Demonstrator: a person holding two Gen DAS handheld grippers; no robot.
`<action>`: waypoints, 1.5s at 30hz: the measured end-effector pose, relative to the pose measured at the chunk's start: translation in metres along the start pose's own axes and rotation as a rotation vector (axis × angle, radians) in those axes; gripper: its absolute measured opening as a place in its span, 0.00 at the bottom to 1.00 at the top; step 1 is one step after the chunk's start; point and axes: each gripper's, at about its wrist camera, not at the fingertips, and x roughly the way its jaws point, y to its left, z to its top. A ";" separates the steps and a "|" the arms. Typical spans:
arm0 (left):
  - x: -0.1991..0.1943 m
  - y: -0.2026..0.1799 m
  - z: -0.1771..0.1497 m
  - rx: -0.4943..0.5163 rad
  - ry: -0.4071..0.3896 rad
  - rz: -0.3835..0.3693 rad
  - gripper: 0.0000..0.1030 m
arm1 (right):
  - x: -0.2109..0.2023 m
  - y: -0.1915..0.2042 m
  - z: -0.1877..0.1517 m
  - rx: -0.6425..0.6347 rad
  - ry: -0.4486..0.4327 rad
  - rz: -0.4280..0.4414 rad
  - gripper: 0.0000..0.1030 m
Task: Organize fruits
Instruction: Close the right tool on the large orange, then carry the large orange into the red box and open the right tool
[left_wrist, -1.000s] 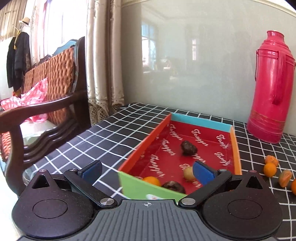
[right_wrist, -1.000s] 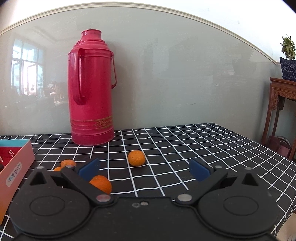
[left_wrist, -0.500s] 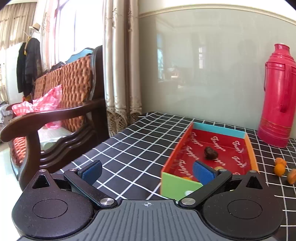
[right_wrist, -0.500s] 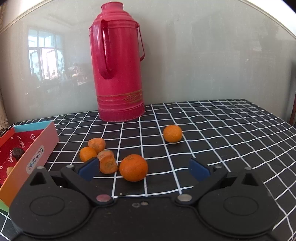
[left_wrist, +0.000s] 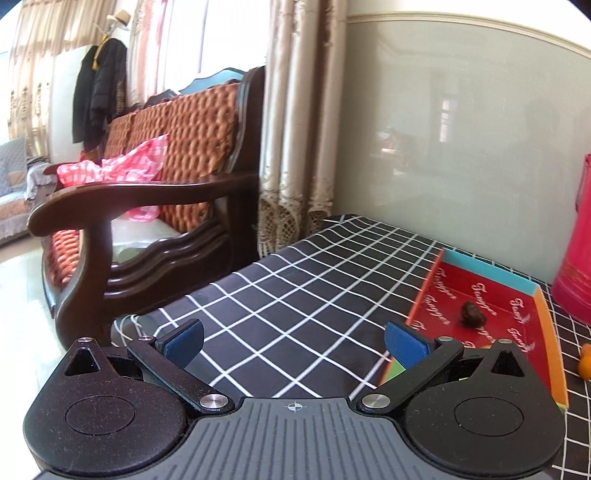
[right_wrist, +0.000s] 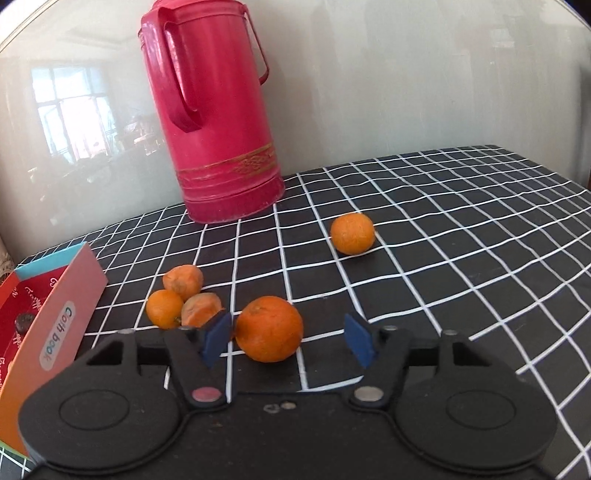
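Orange is what fills the space between our right gripper's (right_wrist: 290, 341) blue pads: the big orange (right_wrist: 269, 328) sits there on the checked cloth (right_wrist: 424, 258), nearer the left pad than the right, and the jaws are closing on it but, as far as we can see, not yet pressing. Off-centre like that, we judge the left pad could meet the fruit first and nudge it sideways, so it rolls out of the grip or gets pinched near its edge and pops free. Just beyond that pad lie three smaller fruits (right_wrist: 183, 299), touching one another; a shove could scatter them or catch one against the finger. Farther out a lone orange (right_wrist: 352, 233) sits well apart, and the red flask (right_wrist: 214, 122) stands by the wall. Our left gripper (left_wrist: 293, 341) hangs spread wide and empty over bare cloth, the box (left_wrist: 548, 325) off to its right with a dark fruit (left_wrist: 472, 314) inside; it is too far to steady the box if the drop jolts it.
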 end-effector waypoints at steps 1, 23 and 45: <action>0.001 0.002 0.000 -0.003 -0.001 0.005 1.00 | 0.002 0.002 0.000 -0.002 0.009 0.008 0.39; 0.007 0.011 -0.001 -0.030 0.022 0.032 1.00 | -0.040 0.038 -0.003 -0.185 -0.184 0.115 0.32; 0.011 0.029 -0.001 -0.079 0.041 0.056 1.00 | -0.057 0.152 -0.026 -0.519 -0.065 0.530 0.33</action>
